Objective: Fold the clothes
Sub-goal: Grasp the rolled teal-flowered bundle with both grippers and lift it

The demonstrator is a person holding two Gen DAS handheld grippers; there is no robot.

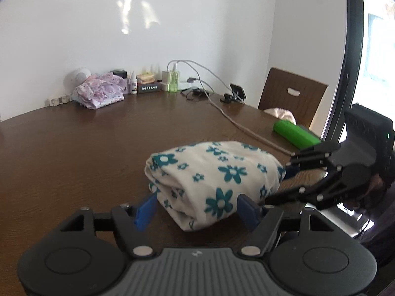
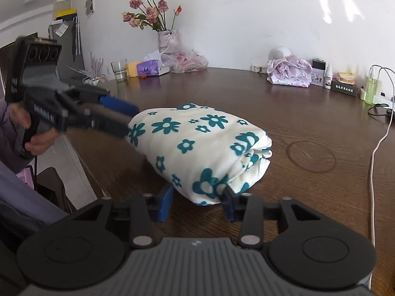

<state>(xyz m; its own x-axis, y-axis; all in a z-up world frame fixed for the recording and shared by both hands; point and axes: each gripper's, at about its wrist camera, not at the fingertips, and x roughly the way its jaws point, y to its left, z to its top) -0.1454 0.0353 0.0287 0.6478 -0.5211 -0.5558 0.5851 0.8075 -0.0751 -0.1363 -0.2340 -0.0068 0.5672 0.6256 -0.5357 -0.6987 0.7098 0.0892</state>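
Here a soft cream garment (image 1: 212,180) printed with teal flowers lies folded into a plump bundle on the dark wooden table (image 1: 86,148); the left gripper (image 1: 197,209) and right gripper (image 2: 197,197) each straddle one end, fingers apart.

Soft matt cloth bundle (image 1: 212,180) on glossy dark wood table (image 1: 86,148).
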